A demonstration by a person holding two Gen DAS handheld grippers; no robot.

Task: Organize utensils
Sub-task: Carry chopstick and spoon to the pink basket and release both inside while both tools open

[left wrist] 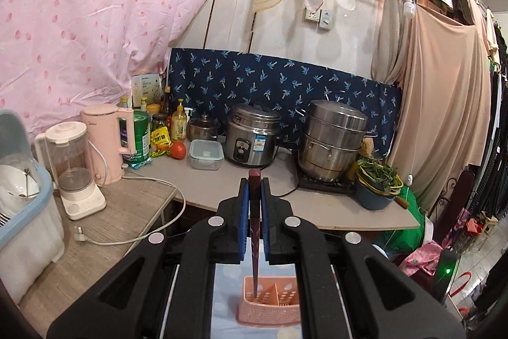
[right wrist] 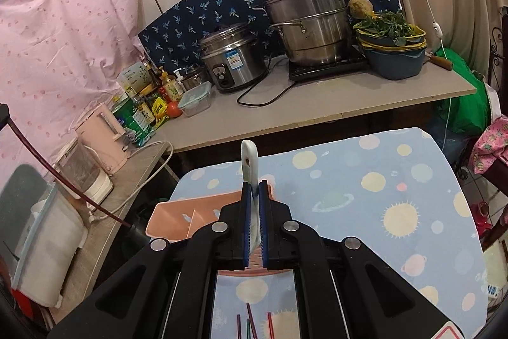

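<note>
Chopstick (left wrist: 254, 212), dark red, stands clenched between the blue pads (left wrist: 243, 212) of the left tool (left wrist: 254, 183). Its blunt top sticks out past the fingertips and its thin tip reaches down into the left compartment of the pink holder (left wrist: 270, 304) directly below that tool. The holder sits on a blue cloth (left wrist: 227, 285) with pale dots.

In the right wrist view, the right tool (right wrist: 254, 185) is shut on a white spoon (right wrist: 249, 161). The handle rises beyond the fingertips; the lower part runs back between the pads (right wrist: 263, 212), and where it ends is hidden. The holder (right wrist: 177, 210) lies just under and to the left of this tool, a divider showing inside it. The cloth (right wrist: 365, 196) covers the surface ahead and to the right. Nearer the camera, below the tool, several loose chopsticks (right wrist: 250, 323) lie on the cloth, in red, green and dark tones.

Beyond both tools, across a gap, a grey counter (right wrist: 317, 104) carries a rice cooker (right wrist: 233, 56) and a steamer pot (right wrist: 306, 21).
</note>
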